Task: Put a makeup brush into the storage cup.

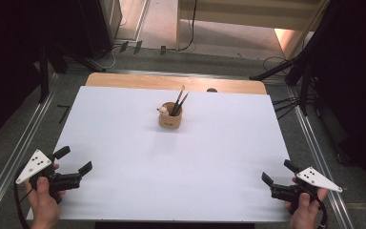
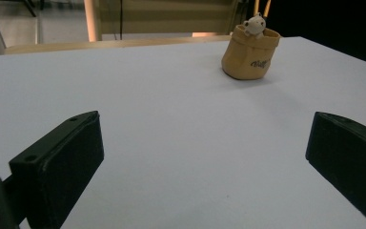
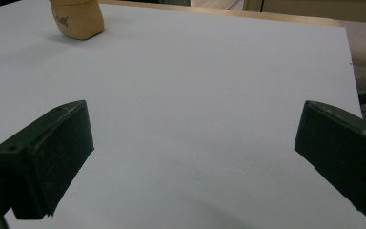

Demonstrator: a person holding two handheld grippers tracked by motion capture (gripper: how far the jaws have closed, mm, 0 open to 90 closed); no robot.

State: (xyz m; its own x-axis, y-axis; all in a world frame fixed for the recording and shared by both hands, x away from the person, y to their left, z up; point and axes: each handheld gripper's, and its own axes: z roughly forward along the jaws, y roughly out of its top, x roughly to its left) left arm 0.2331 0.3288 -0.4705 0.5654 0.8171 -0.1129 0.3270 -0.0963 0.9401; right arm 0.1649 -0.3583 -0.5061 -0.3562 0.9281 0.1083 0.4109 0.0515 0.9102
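Pen pot [image 1: 170,117] mid-table, well ahead of left gripper [image 1: 74,160], right gripper [image 1: 276,172], both released

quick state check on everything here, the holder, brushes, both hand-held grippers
pen holder: upright on the white sheet, untouched
brushes: two, standing tilted inside the holder
bear figure: perched at the holder's rim
left hand-held gripper: open, holding nothing, near corner
right hand-held gripper: open, holding nothing, near corner
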